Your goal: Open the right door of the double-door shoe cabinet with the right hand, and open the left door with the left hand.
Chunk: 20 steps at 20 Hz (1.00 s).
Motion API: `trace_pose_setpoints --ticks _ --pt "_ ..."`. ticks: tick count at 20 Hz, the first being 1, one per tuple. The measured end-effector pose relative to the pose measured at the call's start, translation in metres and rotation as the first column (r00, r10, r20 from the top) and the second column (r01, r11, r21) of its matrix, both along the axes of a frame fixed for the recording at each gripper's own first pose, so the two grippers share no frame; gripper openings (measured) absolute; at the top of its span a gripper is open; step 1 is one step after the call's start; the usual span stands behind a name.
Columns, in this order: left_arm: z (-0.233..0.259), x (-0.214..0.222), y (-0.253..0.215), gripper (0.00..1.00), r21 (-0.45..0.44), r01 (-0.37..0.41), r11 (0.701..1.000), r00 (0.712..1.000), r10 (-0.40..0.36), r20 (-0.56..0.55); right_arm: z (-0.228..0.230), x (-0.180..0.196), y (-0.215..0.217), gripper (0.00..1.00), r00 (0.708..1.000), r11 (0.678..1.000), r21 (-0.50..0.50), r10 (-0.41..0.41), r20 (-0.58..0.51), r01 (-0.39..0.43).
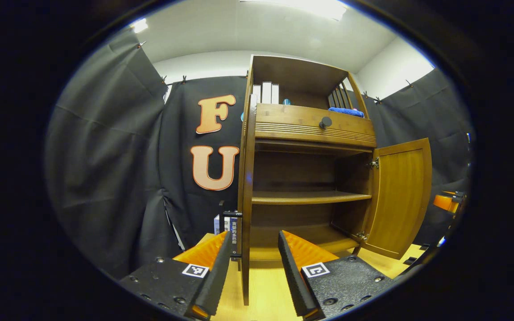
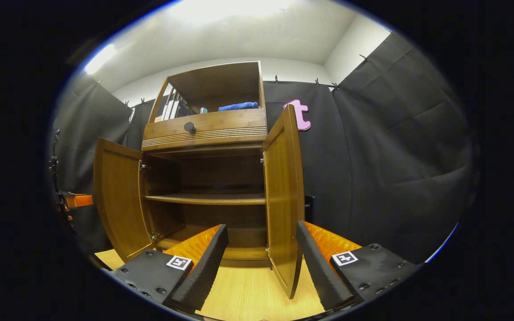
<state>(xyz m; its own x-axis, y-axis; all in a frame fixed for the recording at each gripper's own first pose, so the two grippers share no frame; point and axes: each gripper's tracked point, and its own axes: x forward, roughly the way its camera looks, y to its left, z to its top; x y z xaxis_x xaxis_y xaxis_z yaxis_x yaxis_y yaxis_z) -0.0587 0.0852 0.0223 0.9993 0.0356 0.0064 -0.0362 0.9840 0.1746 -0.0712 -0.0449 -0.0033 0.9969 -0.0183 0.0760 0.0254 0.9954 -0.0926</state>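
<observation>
Left gripper view: fingers [image 1: 251, 267] spread wide astride left door [image 1: 246, 187]; blue cloth [image 1: 345, 111] on cabinet shelf.

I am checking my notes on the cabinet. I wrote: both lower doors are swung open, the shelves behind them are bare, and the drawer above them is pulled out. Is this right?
One detail is wrong: the drawer is pushed in, its front flush with the cabinet frame, as the right gripper view shows. The rest holds: the left door and right door stand open, and the shelf behind them is bare.

Black screw-studded gripper [image 1: 253, 272] bodies, square marker tags.
</observation>
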Motion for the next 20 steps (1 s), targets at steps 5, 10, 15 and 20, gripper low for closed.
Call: trace_pose_setpoints --ticks 5,10,15,20 --pt "0.002 0.001 -0.015 0.84 -0.008 0.011 1.0 1.0 -0.011 0.01 -0.001 -0.003 -0.007 0.99 1.0 1.0 0.012 -0.002 0.003 0.002" --pt "0.008 -0.002 -0.028 0.88 -0.003 0.022 1.0 0.999 -0.022 0.028 -0.002 -0.007 -0.02 0.99 1.0 1.0 0.025 -0.013 0.006 0.013" --pt "0.007 -0.001 -0.036 0.89 -0.008 0.03 1.0 0.999 -0.03 0.031 -0.003 -0.007 -0.026 1.0 1.0 0.999 0.028 -0.017 0.003 0.017" --pt "0.006 -0.001 -0.038 0.96 -0.014 0.022 1.0 0.999 -0.022 0.03 -0.002 -0.012 -0.03 0.99 1.0 0.999 0.03 -0.017 0.01 0.017"
